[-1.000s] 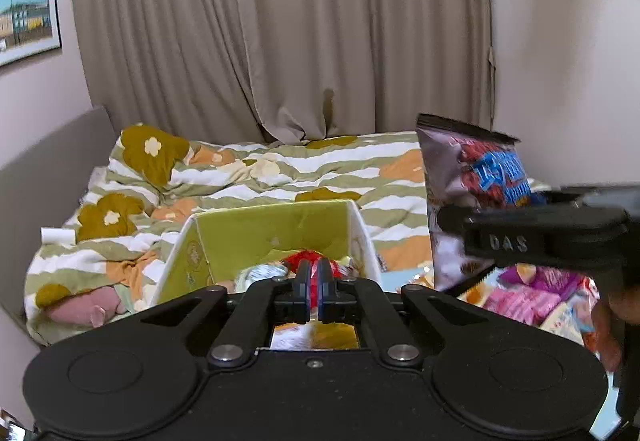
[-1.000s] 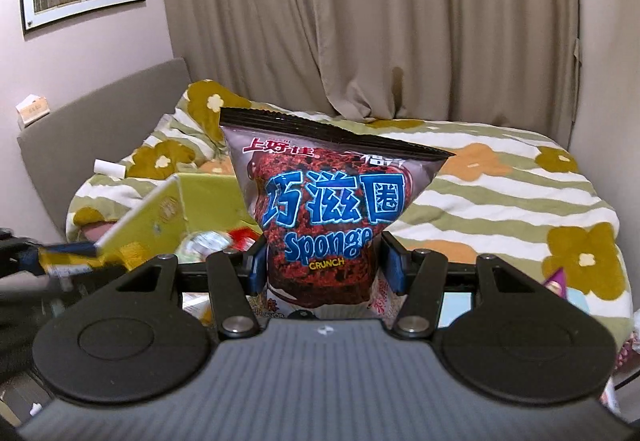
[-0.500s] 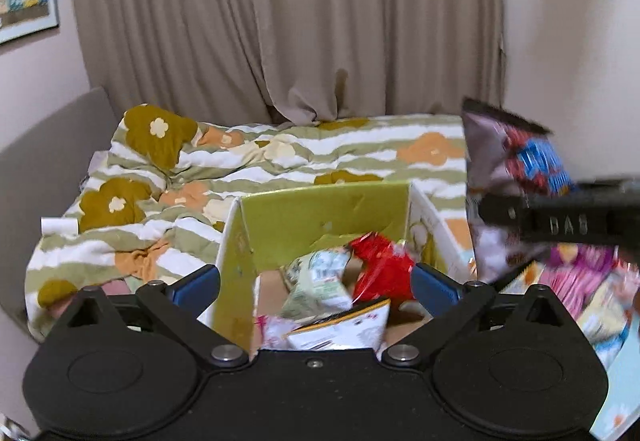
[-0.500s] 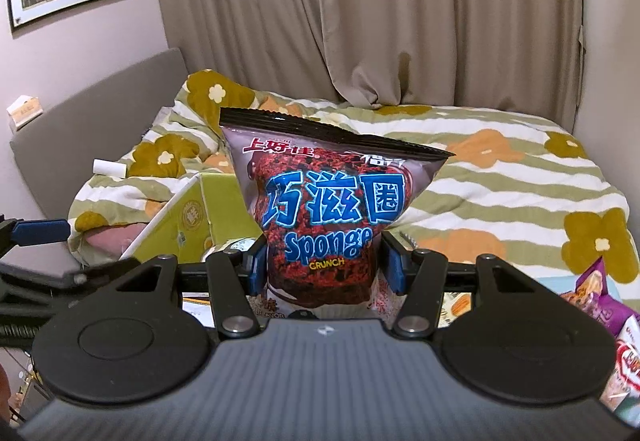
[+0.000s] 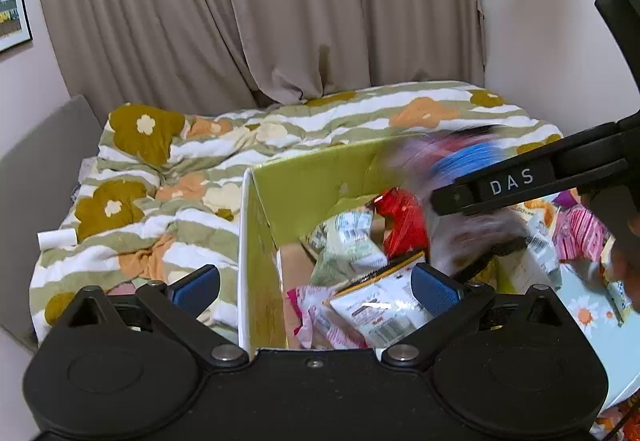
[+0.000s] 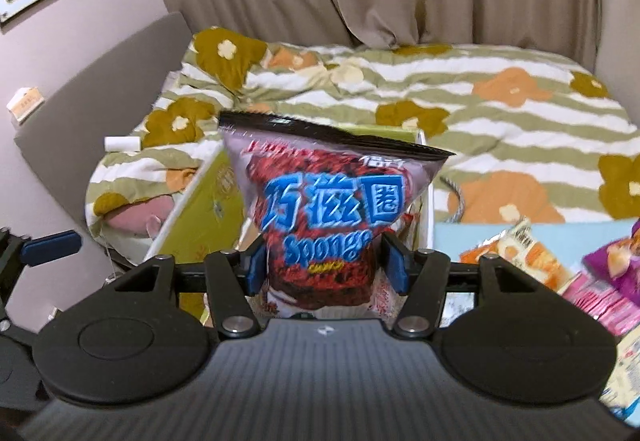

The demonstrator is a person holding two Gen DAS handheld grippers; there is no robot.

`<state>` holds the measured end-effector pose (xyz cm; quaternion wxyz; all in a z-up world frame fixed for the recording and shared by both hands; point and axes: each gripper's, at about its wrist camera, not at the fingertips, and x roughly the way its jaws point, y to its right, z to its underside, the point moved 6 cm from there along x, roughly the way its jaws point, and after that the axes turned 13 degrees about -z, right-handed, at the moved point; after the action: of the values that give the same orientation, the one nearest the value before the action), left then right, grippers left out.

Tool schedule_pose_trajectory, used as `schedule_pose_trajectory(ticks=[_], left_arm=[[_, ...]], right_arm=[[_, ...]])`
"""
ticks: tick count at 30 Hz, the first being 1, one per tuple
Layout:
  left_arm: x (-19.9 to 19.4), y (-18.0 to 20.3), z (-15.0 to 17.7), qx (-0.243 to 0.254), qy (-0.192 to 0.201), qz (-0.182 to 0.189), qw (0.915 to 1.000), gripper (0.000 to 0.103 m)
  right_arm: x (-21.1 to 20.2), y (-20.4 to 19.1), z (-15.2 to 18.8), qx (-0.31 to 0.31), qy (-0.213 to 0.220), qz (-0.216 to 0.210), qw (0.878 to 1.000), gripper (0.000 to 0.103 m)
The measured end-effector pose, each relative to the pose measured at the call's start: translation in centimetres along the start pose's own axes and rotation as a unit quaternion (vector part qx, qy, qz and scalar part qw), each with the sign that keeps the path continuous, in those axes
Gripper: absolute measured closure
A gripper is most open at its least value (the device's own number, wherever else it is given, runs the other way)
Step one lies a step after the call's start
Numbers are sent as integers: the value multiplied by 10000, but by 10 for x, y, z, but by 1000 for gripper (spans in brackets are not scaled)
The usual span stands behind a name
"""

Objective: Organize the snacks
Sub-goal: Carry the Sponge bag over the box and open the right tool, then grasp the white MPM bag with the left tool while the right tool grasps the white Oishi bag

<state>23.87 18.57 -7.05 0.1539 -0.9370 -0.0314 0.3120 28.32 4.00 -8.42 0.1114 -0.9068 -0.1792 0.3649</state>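
The right gripper (image 6: 326, 267) hangs over the green box (image 5: 304, 177), its fingers opening around the Sponge Crunch bag (image 6: 328, 209) (blurred, apparently dropping in). The left gripper (image 5: 316, 285), fingers wide and empty, straddles the box's near wall.

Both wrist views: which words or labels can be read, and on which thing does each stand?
"DAS": on the right hand-held gripper, seen in the left wrist view.
"Sponge", under three large blue Chinese characters: on the snack bag.
Small line under "Sponge": blurred.
Packets in the green box: print too small.
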Motion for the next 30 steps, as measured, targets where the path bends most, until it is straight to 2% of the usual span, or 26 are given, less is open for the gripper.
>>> schedule_pose_trajectory(ticks=[1,10,19,24,27,30], left_arm=[[1,0,1,11,-24,1,10000,0],[4,4,14,-12,-194,-59,9998,0],[-24,1,0,-163,48,-134,9998,0],[-37,10,-5,-214,48,73,9997,0],[-47,23,-7,-161,40,354,9992,0],[-57,42,-10,-87,89,427,9990,0]], right_arm=[[3,1,3,37,12,28,10000,0],[-2,-1,23,-77,263,101,9996,0],[-33,-10,19,-215,534,-37,9983,0],[-58,-9,20,-111,552,41,9984,0],[-82,-2,21,-22,756,140,9970,0],[-108,9,24,47,939,332,9950,0]])
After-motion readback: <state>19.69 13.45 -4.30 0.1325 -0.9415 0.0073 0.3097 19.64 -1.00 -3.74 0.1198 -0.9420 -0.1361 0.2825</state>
